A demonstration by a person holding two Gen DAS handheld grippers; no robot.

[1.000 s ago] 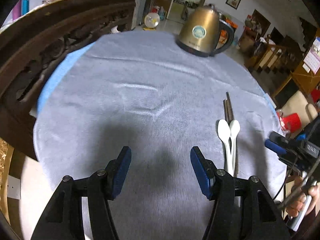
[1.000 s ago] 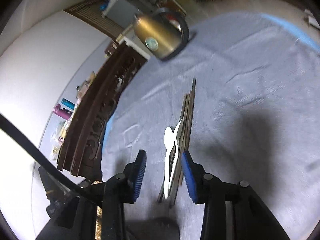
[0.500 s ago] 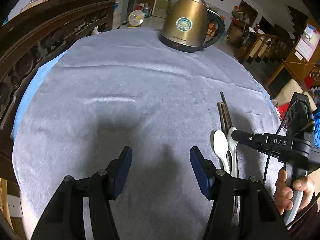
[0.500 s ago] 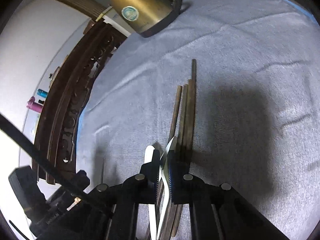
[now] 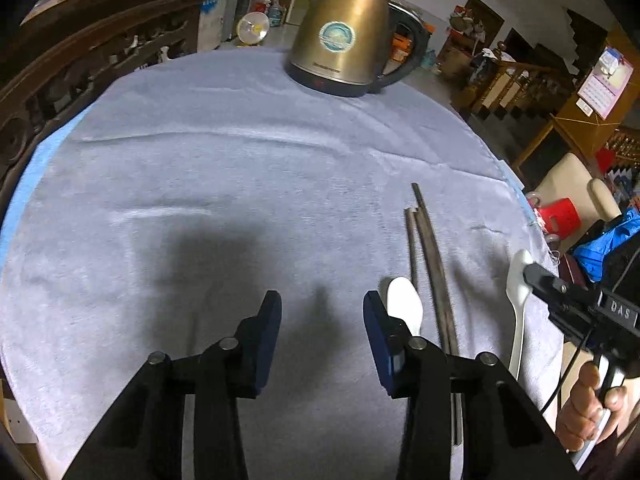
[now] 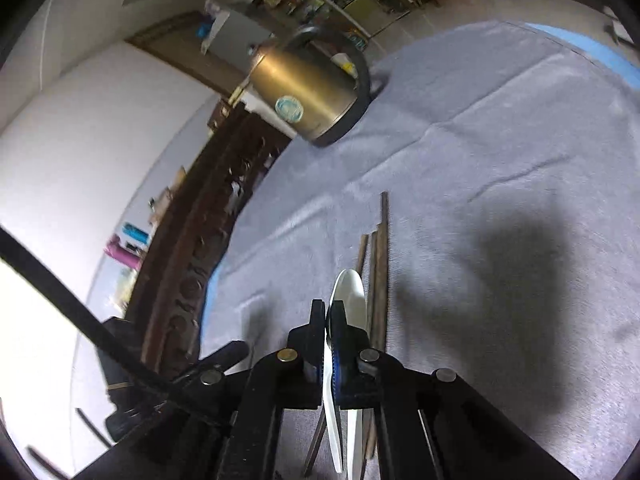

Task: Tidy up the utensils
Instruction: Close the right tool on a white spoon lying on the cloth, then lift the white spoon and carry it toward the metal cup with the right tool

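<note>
Right wrist view: right claw (image 6: pixel 327 326) is clenching one white spoon (image 6: pixel 352 292); left claw (image 5: pixel 322 320) is closing, empty; chopsticks (image 6: pixel 378 280) are awaiting sorting.

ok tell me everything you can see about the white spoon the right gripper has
The white plastic-looking spoon is smooth and glossy, with an oval bowl and a long slim handle. The right gripper is shut on it near where the bowl narrows into the handle, its bowl pointing away from the hand. In the left wrist view it looks raised off the grey cloth, to the right of the dark wooden chopsticks and apart from the second white spoon lying there.
</note>
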